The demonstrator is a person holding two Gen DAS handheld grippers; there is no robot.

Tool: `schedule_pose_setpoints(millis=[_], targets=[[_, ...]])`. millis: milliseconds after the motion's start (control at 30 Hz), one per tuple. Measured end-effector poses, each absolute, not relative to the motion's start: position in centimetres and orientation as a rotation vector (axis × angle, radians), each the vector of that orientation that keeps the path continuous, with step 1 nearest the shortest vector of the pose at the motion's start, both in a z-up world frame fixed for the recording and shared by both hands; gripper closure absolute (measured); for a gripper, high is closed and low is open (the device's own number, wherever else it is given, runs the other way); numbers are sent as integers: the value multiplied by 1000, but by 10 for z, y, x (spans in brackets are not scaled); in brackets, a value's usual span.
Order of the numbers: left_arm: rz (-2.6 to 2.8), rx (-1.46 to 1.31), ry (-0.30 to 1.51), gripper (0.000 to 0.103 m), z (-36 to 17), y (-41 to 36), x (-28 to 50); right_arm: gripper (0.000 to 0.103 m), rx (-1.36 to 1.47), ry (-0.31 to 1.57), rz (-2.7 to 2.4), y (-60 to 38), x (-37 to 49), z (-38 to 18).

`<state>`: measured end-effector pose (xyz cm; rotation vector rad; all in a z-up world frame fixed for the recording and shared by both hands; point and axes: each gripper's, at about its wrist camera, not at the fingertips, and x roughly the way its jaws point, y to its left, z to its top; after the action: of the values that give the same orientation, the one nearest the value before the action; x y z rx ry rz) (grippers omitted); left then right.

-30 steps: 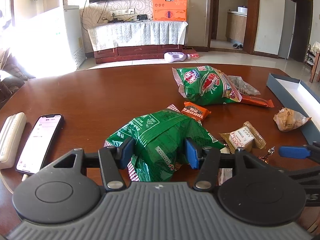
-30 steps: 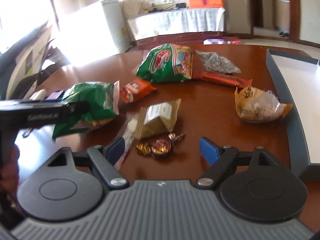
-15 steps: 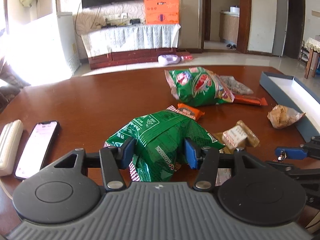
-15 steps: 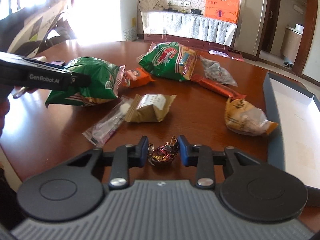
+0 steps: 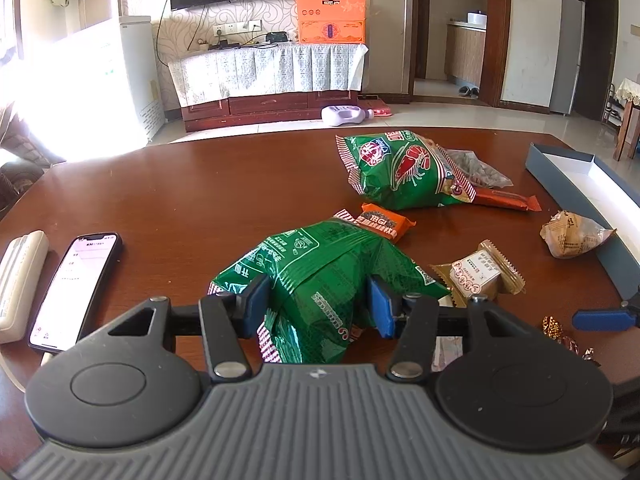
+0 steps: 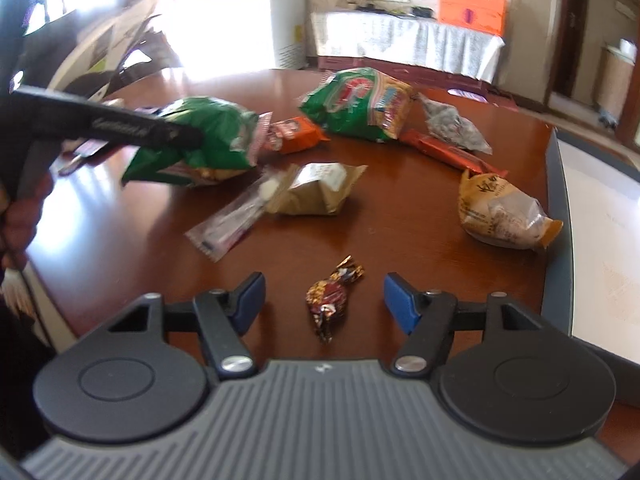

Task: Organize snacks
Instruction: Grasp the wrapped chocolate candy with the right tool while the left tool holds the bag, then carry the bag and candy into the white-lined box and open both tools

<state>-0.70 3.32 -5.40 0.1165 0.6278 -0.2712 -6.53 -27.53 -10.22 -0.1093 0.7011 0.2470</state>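
My left gripper (image 5: 318,306) is shut on a green snack bag (image 5: 320,276), which it holds just over the brown table (image 5: 200,192); the bag also shows in the right wrist view (image 6: 200,140). My right gripper (image 6: 324,302) is open, its blue pads on either side of a foil-wrapped candy (image 6: 330,298) that lies on the table. A second green bag with a shrimp picture (image 5: 404,170), a small orange packet (image 5: 386,222), a tan packet (image 5: 478,274), a crinkled paper-wrapped snack (image 6: 504,212), an orange bar (image 6: 452,154) and a clear sachet (image 6: 232,220) lie scattered.
A shallow dark-rimmed box with a white inside (image 5: 580,178) sits at the table's right edge. A phone (image 5: 76,288) and a white remote-like object (image 5: 20,280) lie at the left. A clear bag of dark seeds (image 6: 452,126) lies behind the shrimp bag.
My right gripper was shut on the foil candy half a second ago; it has opened and the candy lies free between the pads. My left gripper still holds the green bag.
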Motion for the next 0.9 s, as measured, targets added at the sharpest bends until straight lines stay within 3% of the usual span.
schedule_pose_setpoints(millis=[67,100,133,167,600,900], targets=[[-274,128,625,44,-54,32,-7,39,-147,705,246,-273,-67,-104],[-275,132,623,44,-54,31,-8,51,-145,709,248,-272,-66,-103],[-277,133,623,45,-54,31,-8,72,-153,707,243,-272,-65,-103],[-283,131,623,45,-54,31,-8,77,-164,705,235,-271,-65,-102],[-246,107,562,47,-37,29,-13,77,-147,618,240,-263,-69,-78],[-302,103,511,47,-14,-15,-18,77,-102,524,204,-281,-76,-52]])
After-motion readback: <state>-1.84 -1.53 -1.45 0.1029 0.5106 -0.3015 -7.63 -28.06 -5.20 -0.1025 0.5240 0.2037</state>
